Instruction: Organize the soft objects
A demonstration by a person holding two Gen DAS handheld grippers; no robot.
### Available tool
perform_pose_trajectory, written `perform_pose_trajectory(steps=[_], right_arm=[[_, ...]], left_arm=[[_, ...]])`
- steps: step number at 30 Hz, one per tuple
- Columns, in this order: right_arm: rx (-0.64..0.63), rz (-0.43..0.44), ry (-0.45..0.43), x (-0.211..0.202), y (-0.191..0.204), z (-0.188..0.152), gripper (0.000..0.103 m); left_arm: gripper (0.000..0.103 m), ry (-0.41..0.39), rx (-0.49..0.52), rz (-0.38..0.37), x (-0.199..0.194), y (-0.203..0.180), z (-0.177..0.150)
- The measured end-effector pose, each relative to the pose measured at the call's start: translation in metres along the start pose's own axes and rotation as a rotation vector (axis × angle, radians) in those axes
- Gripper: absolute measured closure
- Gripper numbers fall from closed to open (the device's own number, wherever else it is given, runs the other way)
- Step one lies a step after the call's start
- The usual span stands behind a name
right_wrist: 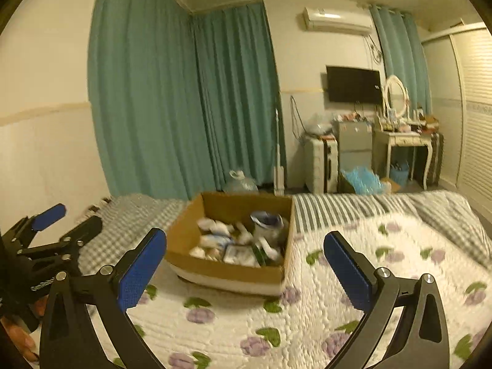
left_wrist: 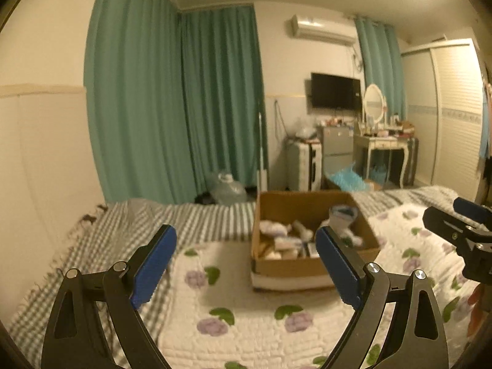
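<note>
An open cardboard box sits on the bed's flowered quilt. It holds several small soft items, mostly white, blurred. My left gripper hovers above the quilt short of the box, jaws wide open and empty. In its own view my right gripper is likewise open and empty, with the box ahead between its blue pads. Each gripper shows at the edge of the other's view: right gripper, left gripper.
A grey striped blanket covers the far bed. Behind it hang green curtains; a water jug, a suitcase, a dressing table and a wardrobe stand beyond.
</note>
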State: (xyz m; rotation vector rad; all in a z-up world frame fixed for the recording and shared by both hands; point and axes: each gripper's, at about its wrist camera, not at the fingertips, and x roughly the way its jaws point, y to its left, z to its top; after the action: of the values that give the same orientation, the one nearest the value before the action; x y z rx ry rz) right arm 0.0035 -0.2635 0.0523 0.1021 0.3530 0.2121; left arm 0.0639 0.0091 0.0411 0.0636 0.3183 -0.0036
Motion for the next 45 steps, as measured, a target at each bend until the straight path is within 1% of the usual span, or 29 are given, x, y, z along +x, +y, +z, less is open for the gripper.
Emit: perform_pose_trajectory(steps=[4,8,11,16,23,45], right_arm=[[0.010,-0.027,0.036,0.020,-0.008,-0.016,0.000],[-0.006,-0.044,0.044,0.030,-0.013,-0.019,0.000],[-0.015,-0.058,0.044,0.033,-0.011,-0.020,0.000],[-0.030,-0.058,0.047,0.030,-0.006,-0.019,0.000],[-0.047,-0.051,0.043,0.028,0.000,-0.019,0.000],[-0.053,-0.064,0.060,0.033,-0.003,-0.022,0.000]], left_arm=[[0.010,0.039,0.025,-0.002,0.015,-0.008,-0.013],[0.010,0.065,0.018,-0.025,0.013,-0.011,-0.020],[0.010,0.062,0.024,-0.030,0.012,-0.011,-0.022],[0.010,0.061,-0.006,-0.074,0.014,-0.008,-0.024],[0.010,0.062,0.012,-0.077,0.013,-0.013,-0.025],[0.010,0.065,-0.003,-0.077,0.013,-0.012,-0.027]])
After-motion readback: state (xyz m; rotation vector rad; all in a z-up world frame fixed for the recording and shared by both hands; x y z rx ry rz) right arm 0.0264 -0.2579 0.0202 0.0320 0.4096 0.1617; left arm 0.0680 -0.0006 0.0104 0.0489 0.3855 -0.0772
